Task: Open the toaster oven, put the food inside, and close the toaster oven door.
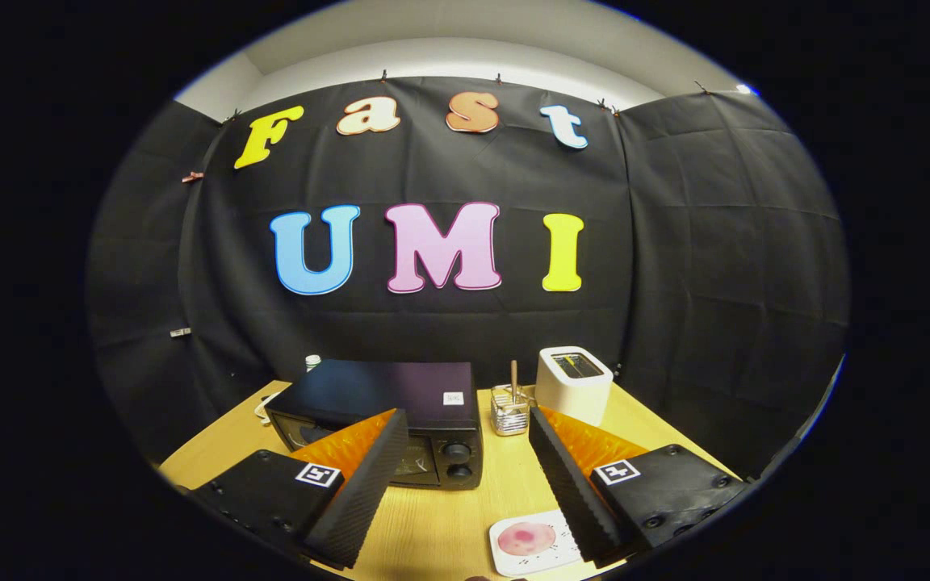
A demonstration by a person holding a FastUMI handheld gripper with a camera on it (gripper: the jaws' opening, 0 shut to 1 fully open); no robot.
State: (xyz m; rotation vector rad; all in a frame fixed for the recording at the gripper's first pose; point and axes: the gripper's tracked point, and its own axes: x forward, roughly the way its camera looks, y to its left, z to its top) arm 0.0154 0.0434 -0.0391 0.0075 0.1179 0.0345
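Wooden desk (441, 516) lay beneath the tool (469, 424), fingers spread apart, gripping nothing. Black toaster oven (388, 415), door closed, stood just beyond the left finger. White plate (534, 545) with pink food (526, 538) sat beside the right finger. Glass holder (509, 410) and white toaster (574, 383) stood farther back.

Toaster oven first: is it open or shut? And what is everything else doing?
Toaster oven: door shut, on the table.
Gripper: fingers open, holding nothing.
Food: on a white plate, between the fingers, untouched.
White toaster: upright, slot empty as far as I can tell.
Glass jar: upright, stick standing inside.
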